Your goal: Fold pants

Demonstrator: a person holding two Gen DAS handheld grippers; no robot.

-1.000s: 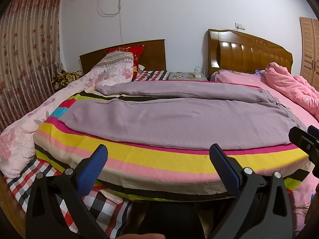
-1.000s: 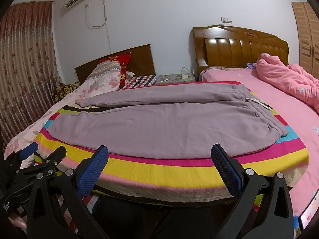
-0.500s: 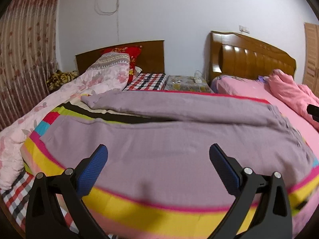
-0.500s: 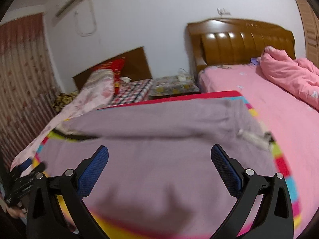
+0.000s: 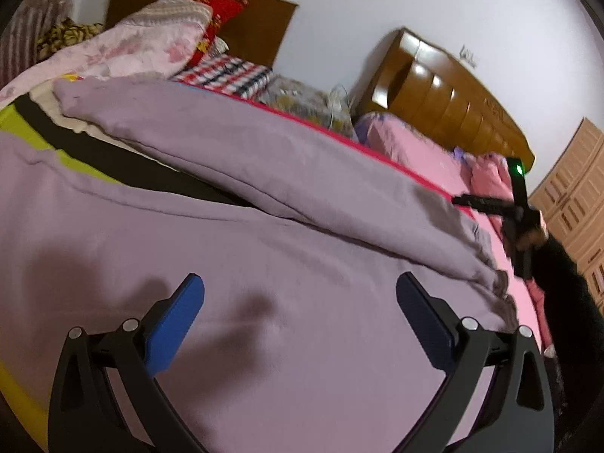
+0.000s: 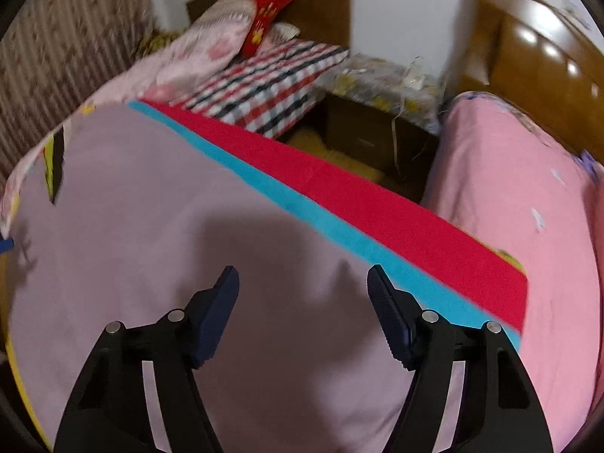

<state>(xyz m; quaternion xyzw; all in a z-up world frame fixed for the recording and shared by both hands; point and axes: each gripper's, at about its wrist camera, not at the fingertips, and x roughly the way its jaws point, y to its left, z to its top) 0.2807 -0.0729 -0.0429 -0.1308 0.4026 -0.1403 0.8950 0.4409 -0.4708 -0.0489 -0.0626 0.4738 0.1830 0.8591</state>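
The lilac pants (image 5: 264, 249) lie spread flat on a striped blanket (image 6: 377, 219), legs to the left, waistband to the right. My left gripper (image 5: 300, 302) is open and empty, low over the near leg. My right gripper (image 6: 302, 283) is open and empty, low over the far part of the pants (image 6: 151, 226), near the blanket's teal and red stripes. The right gripper also shows in the left wrist view (image 5: 509, 207), past the waistband.
A pink bed (image 6: 509, 188) with a wooden headboard (image 5: 445, 102) lies to the right. A nightstand (image 6: 377, 113) stands in the gap between the beds. Pillows (image 5: 170, 30) and a checked cloth (image 6: 264, 83) lie at the far end.
Both grippers have moved forward and down over the pants. The right one has gone toward the far edge and its jaws have narrowed a little.
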